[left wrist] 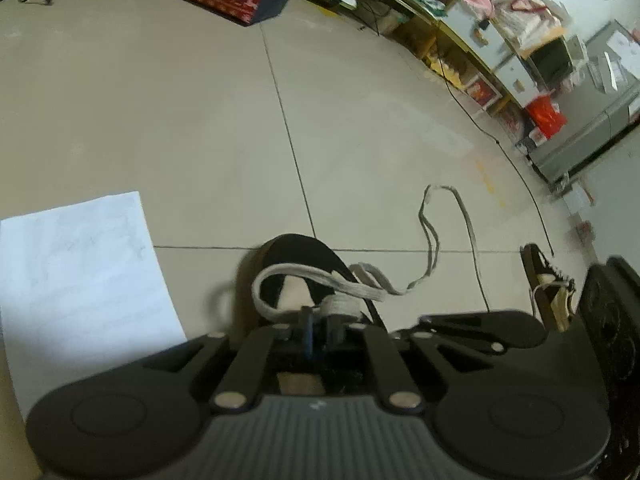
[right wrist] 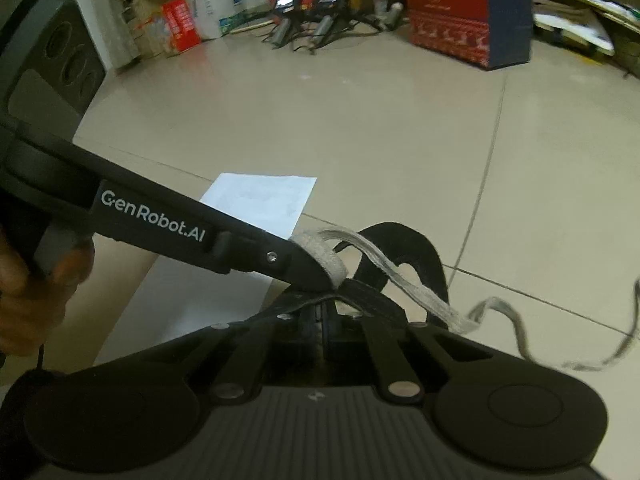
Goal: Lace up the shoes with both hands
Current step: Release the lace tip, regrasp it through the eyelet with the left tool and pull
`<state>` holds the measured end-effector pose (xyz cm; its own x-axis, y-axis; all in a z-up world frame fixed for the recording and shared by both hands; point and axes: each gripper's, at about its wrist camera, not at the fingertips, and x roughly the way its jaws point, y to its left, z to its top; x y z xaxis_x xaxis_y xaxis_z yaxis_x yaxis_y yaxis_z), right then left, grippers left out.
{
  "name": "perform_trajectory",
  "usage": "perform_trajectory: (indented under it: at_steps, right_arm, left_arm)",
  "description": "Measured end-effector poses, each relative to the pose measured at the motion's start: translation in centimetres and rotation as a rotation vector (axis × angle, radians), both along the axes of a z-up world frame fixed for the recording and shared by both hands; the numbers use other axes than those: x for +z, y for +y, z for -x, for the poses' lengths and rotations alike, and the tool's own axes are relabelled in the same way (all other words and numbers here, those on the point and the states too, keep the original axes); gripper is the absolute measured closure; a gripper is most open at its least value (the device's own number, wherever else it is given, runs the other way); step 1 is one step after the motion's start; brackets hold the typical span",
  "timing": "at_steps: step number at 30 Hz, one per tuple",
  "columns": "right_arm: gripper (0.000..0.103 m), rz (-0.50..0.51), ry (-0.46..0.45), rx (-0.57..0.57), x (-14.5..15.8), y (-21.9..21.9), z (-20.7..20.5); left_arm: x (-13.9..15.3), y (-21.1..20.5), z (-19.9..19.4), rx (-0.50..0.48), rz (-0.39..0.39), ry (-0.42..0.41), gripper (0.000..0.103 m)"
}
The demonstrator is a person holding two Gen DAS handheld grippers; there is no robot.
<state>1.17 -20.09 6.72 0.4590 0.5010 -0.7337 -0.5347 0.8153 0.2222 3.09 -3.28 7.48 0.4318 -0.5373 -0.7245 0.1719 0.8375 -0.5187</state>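
Note:
A black shoe stands on the tiled floor just beyond my left gripper. Its grey-white lace loops over the shoe and trails right across the floor. The left gripper's jaws are together on the lace, which wraps around their tip. In the right wrist view the left gripper reaches in from the left with the lace coiled around its tip above the shoe. My right gripper has its jaws together close below; what they hold is hidden. The lace's free length trails right.
A white paper sheet lies left of the shoe and shows in the right wrist view. A second shoe sits at the right. A red Christmas box, a black cable and cluttered shelves border the floor.

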Motion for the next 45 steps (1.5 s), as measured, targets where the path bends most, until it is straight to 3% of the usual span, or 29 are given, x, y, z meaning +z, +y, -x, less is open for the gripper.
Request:
perform_trajectory:
  at_steps: [7, 11, 13, 17, 18, 19, 21, 24, 27, 30, 37, 42, 45]
  right_arm:
    - [0.099, -0.001, 0.006, -0.082, 0.3, -0.7, 0.4]
    - [0.099, -0.022, 0.041, -0.092, 0.1, -1.2, 0.0]
    - [0.099, -0.026, 0.056, -0.082, 0.1, -1.4, -0.3]
    - [0.100, -0.061, 0.101, -0.066, 0.0, -2.2, -1.2]
    - [0.100, -0.075, 0.115, -0.060, -0.1, -2.4, -1.4]
    - [0.100, -0.079, 0.122, -0.058, -0.1, -2.4, -1.5]
    - [0.099, -0.079, 0.127, -0.055, -0.1, -2.3, -1.3]
    - [0.099, -0.096, 0.137, -0.062, -0.1, -2.5, -1.1]
    - [0.099, -0.103, 0.142, -0.058, 0.0, -2.7, -1.2]
    - [0.099, -0.105, 0.152, -0.054, 0.1, -2.8, -1.5]
    - [0.100, -0.136, 0.179, -0.075, 0.2, -3.4, -1.5]
    - [0.103, -0.220, 0.228, -0.090, 1.2, -5.9, -0.2]
    - [0.103, -0.159, 0.162, -0.108, 2.7, -7.0, 0.9]
  left_arm:
    - [0.5, 1.7, 0.4, 0.044, 0.008, -0.010, 0.086]
    - [1.6, 0.6, 1.8, -0.058, 0.005, -0.058, 0.082]
    - [2.0, 0.2, 2.7, -0.127, -0.038, -0.084, 0.063]
    - [3.1, 0.0, 4.6, -0.219, -0.144, -0.158, 0.054]
    - [3.4, -0.1, 5.1, -0.246, -0.156, -0.187, 0.048]
    - [3.8, -0.3, 5.6, -0.275, -0.167, -0.215, 0.035]
    - [4.2, -1.2, 6.3, -0.348, -0.191, -0.262, 0.028]
    - [4.0, -2.9, 6.6, -0.385, -0.293, -0.300, 0.032]
    - [3.5, -4.5, 6.0, -0.404, -0.348, -0.301, 0.061]
    - [3.1, -4.7, 5.3, -0.381, -0.319, -0.260, 0.073]
    - [2.3, -4.3, 5.0, -0.297, -0.302, -0.201, 0.089]
    - [1.7, -4.2, 5.0, -0.248, -0.302, -0.173, 0.094]
    - [1.5, -4.1, 5.0, -0.240, -0.272, -0.177, 0.093]
